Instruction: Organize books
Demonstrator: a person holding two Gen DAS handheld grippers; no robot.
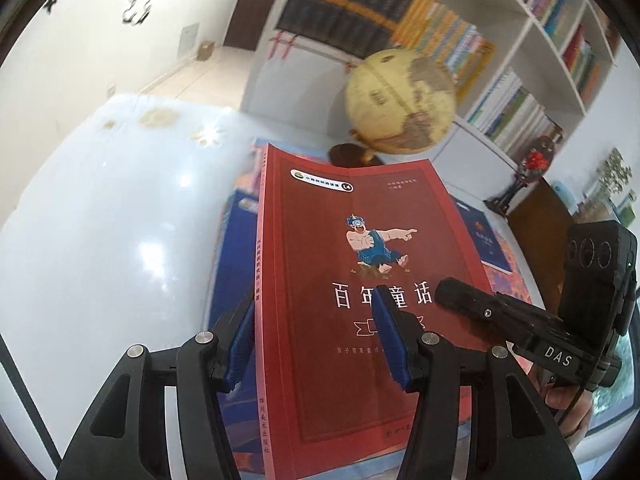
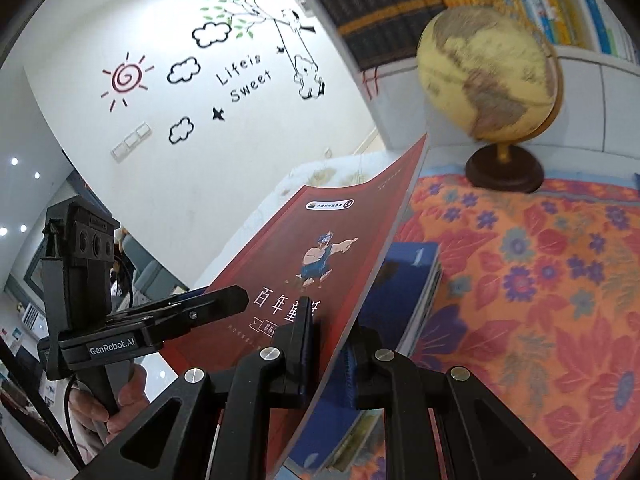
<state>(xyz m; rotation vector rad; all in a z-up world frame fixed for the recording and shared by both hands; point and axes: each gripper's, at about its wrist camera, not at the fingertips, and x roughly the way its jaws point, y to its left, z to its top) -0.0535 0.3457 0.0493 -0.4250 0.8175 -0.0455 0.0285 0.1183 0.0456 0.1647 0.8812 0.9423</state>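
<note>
A red paperback [image 1: 360, 248] with a cartoon figure and white Chinese title hangs in the air, cover up, between both grippers. My left gripper [image 1: 314, 300] has the spine edge between its jaws, one blue pad against the spine and the other finger across the cover. It shows from the side in the right wrist view [image 2: 224, 300]. My right gripper [image 2: 328, 324] is shut on the opposite long edge of the red paperback [image 2: 320, 240], one finger above the cover and one below. From the left wrist view the right gripper [image 1: 452, 292] reaches in over the cover's lower right.
Below the book lies a stack of blue books [image 2: 404, 280] on an orange floral cloth [image 2: 540, 280]. A yellow globe [image 2: 488, 76] on a dark base stands behind it, before a white bookshelf [image 1: 500, 60] full of books. A glossy white tabletop [image 1: 100, 220] spreads to the left.
</note>
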